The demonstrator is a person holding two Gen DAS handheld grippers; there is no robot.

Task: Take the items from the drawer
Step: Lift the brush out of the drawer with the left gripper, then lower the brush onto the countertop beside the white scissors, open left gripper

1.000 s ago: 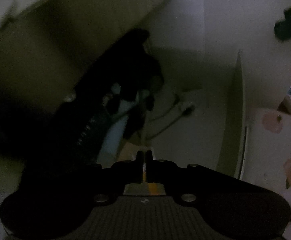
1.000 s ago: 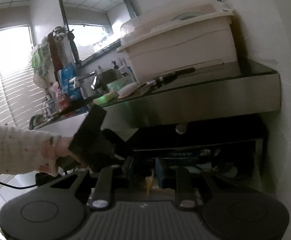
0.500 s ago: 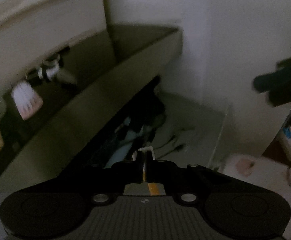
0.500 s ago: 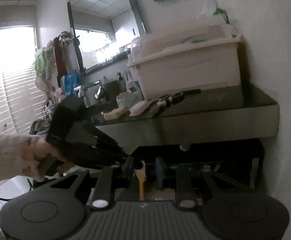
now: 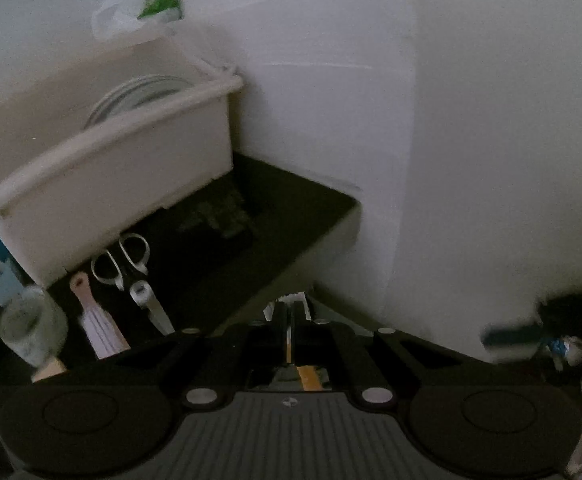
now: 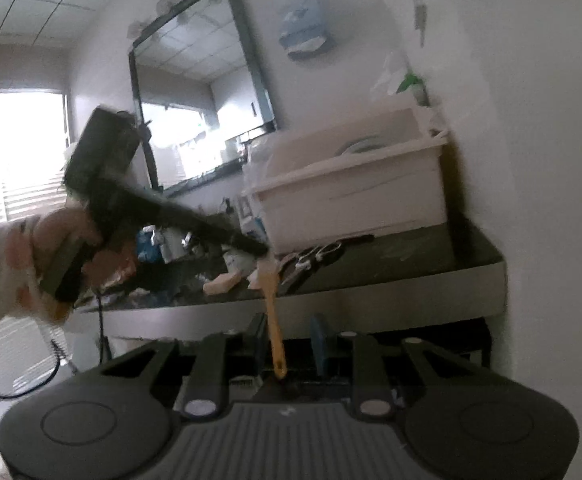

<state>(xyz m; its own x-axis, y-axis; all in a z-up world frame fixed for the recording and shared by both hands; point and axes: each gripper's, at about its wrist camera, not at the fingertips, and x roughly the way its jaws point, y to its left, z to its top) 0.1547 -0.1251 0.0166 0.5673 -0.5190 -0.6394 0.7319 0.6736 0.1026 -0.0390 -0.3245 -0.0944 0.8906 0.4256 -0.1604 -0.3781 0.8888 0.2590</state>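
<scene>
My left gripper (image 5: 289,312) is shut on a thin tool with a yellow handle (image 5: 307,376) and a white tip, and holds it above the edge of the dark counter (image 5: 275,216). In the right wrist view the left gripper (image 6: 257,249) hangs over the counter with the yellow-handled tool (image 6: 273,320) pointing down from it. My right gripper (image 6: 291,340) is open and empty, in front of the dark drawer opening (image 6: 431,340) under the counter. Scissors (image 5: 125,264) and a white brush (image 5: 99,328) lie on the counter.
A white plastic bin (image 5: 103,160) with plates stands on the counter against the wall. A round container (image 5: 31,328) and bottles stand at the counter's left. A mirror (image 6: 199,108) hangs on the wall. A white wall (image 5: 471,140) closes off the right.
My left gripper rose from the dark drawer to above the counter, carrying the yellow-handled tool. The right gripper tilted upward and stayed open.
</scene>
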